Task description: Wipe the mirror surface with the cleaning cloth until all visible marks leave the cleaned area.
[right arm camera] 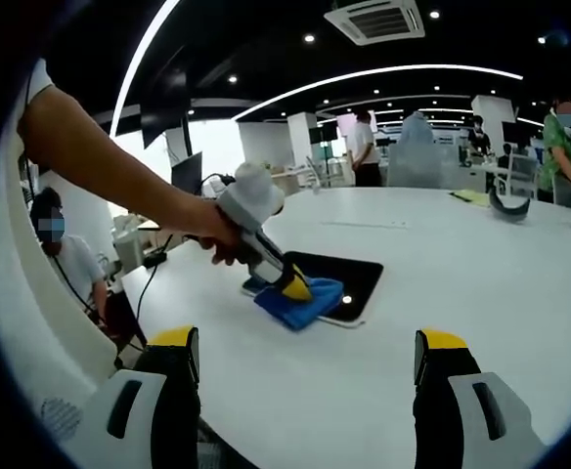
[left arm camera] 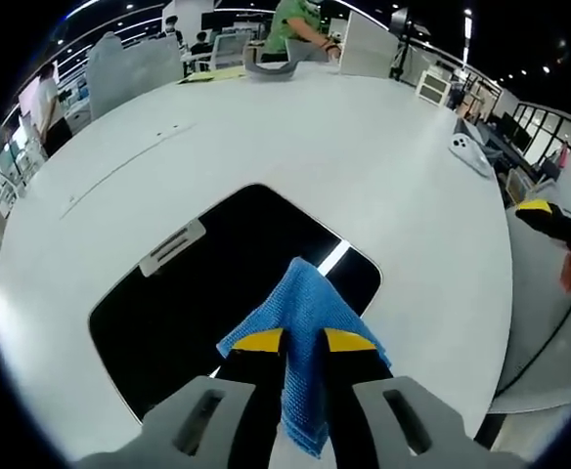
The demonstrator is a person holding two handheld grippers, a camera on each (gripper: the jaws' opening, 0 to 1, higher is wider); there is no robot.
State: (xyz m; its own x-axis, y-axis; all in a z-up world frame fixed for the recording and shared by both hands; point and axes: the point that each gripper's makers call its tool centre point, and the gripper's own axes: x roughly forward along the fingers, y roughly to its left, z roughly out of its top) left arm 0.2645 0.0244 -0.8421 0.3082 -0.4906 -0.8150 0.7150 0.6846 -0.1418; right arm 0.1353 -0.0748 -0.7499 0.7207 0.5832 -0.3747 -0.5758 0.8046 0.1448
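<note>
Mirror (left arm camera: 197, 303), a dark glossy rectangle with rounded corners, lies flat on your smooth white bench (left arm camera: 364, 166), reflecting a ceiling light strip. Your left tongs (left arm camera: 303, 342) pinch the blue woven cleaning cloth (left arm camera: 305, 313) against the mirror's near edge, angled steeply down; your right tongs (right arm camera: 305, 357) hover well apart, jaws spread wide.

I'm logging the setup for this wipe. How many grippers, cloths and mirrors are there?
Grippers: 2, left gripper and right gripper
Blue cloths: 1, cloth
Mirrors: 1, mirror
Total: 4
</note>
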